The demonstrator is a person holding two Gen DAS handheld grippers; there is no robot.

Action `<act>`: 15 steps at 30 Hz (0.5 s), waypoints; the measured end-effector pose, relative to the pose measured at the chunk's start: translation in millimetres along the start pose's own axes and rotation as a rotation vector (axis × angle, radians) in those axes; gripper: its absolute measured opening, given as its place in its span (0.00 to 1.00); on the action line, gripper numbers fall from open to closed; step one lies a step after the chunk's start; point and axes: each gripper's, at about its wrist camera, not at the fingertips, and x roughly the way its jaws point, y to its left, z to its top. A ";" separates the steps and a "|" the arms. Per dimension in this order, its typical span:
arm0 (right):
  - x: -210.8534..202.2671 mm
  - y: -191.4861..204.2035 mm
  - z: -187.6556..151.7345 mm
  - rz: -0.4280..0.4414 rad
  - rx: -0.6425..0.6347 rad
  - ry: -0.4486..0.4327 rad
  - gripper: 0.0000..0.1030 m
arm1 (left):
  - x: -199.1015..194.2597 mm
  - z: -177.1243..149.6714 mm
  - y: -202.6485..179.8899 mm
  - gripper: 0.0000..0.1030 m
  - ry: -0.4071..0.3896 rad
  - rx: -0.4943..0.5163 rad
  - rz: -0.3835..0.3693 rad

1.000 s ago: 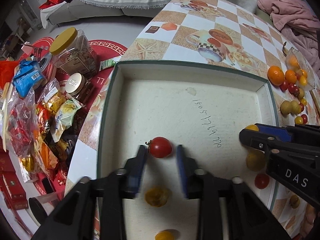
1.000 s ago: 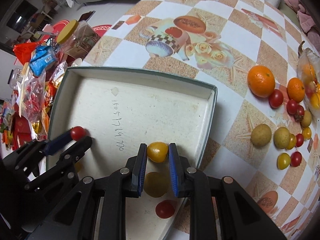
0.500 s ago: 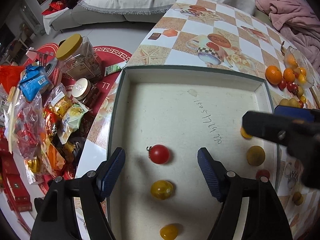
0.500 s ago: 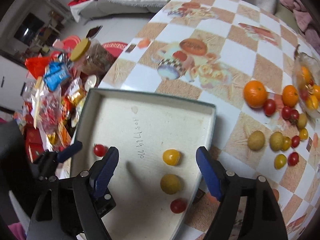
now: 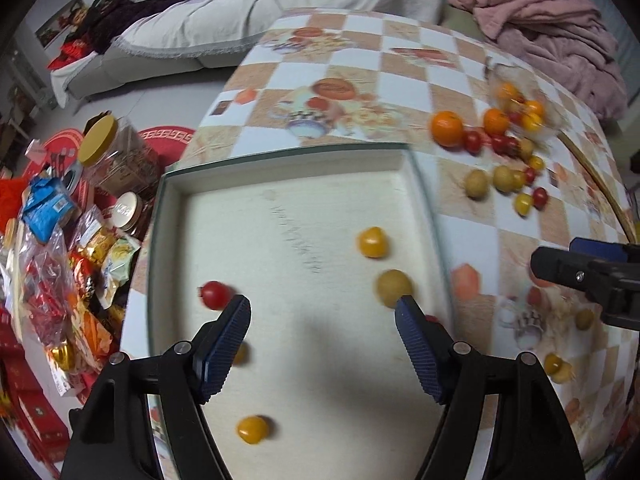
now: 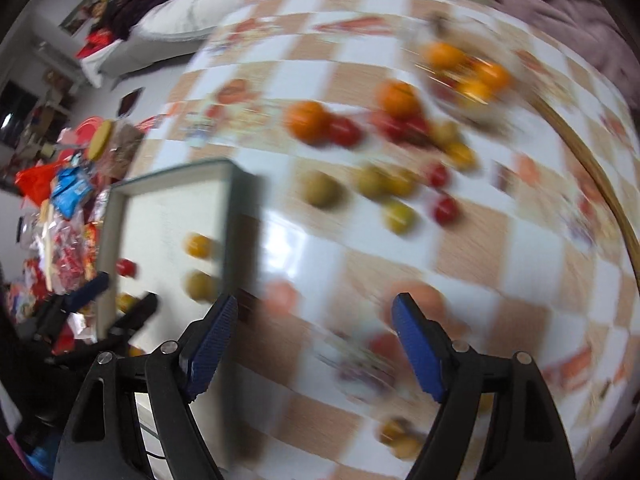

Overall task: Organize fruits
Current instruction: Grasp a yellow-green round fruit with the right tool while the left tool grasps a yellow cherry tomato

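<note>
A shallow white box (image 5: 280, 168) with a green rim lies on the checkered table. In it lie a red cherry tomato (image 5: 214, 295), a yellow tomato (image 5: 373, 242), a brownish round fruit (image 5: 392, 286) and another yellow tomato (image 5: 251, 430). My left gripper (image 5: 322, 316) is open and empty above the box. My right gripper (image 6: 314, 312) is open and empty over the bare table right of the box (image 6: 236, 216). Loose fruit lies beyond: an orange (image 6: 308, 120), a brownish fruit (image 6: 322, 189), a red tomato (image 6: 446, 209). The right wrist view is motion-blurred.
A clear bag of oranges and tomatoes (image 5: 520, 108) lies at the table's far right. Snack packets (image 5: 52, 248) and a yellow-lidded jar (image 5: 108, 148) crowd the floor left of the table. A pink blanket (image 5: 552, 32) and a sofa (image 5: 240, 8) lie behind.
Both grippers let go of their fruit, a red tomato and a yellow one, and opened wide. They have pulled back. The right gripper has swung right, out over the table.
</note>
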 end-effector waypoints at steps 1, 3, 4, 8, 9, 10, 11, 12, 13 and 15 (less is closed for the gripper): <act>-3.4 -15.8 -8.9 -0.021 0.021 0.005 0.80 | -3.7 -2.2 -10.4 0.74 -0.002 0.020 -0.014; -6.6 -36.1 -20.2 -0.049 0.048 0.017 0.80 | -9.1 -7.1 -26.5 0.74 -0.004 0.050 -0.036; -8.5 -50.9 -29.8 -0.067 0.068 0.027 0.80 | -11.6 -9.8 -34.6 0.74 -0.003 0.065 -0.047; -12.8 -90.0 -55.2 -0.107 0.126 0.054 0.80 | -20.9 -25.2 -70.7 0.74 0.004 0.129 -0.095; -13.4 -98.2 -60.2 -0.114 0.138 0.058 0.80 | -21.5 -30.0 -80.0 0.74 0.012 0.146 -0.109; -13.6 -104.2 -64.0 -0.117 0.145 0.061 0.80 | -21.5 -34.1 -88.4 0.74 0.019 0.163 -0.114; -13.9 -107.8 -66.5 -0.118 0.147 0.062 0.80 | -20.1 -39.7 -98.0 0.74 0.032 0.186 -0.122; -14.6 -110.2 -68.4 -0.119 0.148 0.062 0.80 | -18.2 -44.8 -106.9 0.74 0.045 0.207 -0.128; -14.8 -112.5 -69.9 -0.117 0.146 0.062 0.80 | -17.2 -49.5 -114.2 0.74 0.052 0.221 -0.131; -14.0 -113.5 -71.5 -0.116 0.134 0.062 0.80 | -13.1 -57.5 -127.9 0.74 0.066 0.244 -0.140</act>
